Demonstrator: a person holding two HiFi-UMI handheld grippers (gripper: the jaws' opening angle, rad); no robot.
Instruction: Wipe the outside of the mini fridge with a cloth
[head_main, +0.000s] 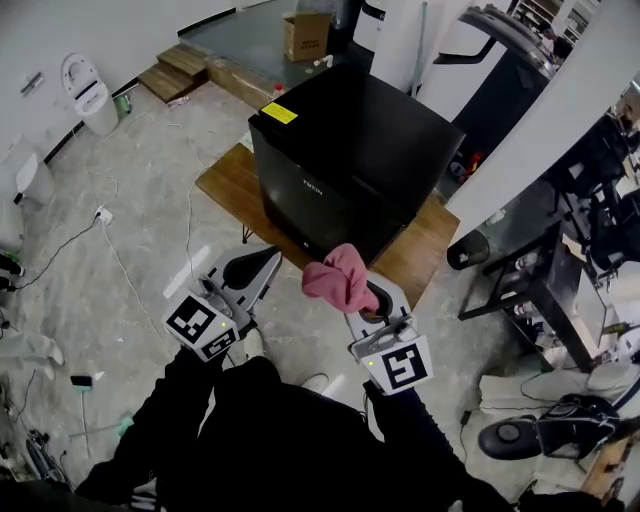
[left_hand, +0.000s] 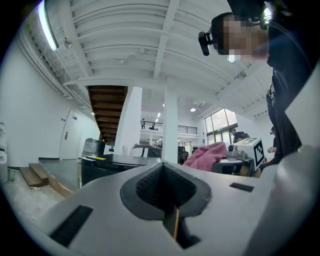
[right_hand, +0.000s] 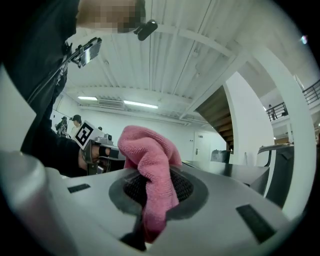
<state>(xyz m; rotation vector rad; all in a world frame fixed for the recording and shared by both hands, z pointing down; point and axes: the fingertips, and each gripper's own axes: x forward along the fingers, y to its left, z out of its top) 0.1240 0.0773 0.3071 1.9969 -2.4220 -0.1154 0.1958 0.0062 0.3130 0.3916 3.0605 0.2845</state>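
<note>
Cloth (head_main: 338, 277), nubby pink, bunches clamped in right tongs (right_hand: 150, 200); left tongs (left_hand: 167, 195) closed; fridge (head_main: 350, 170) boxy, black.

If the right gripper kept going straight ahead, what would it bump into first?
Probably the fridge: the cloth in the right gripper would touch its front first, though depth is unclear.

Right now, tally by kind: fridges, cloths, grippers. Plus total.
mini fridge: 1
pink cloth: 1
grippers: 2 (left gripper shut, empty; right gripper shut on the pink cloth)
total: 4
</note>
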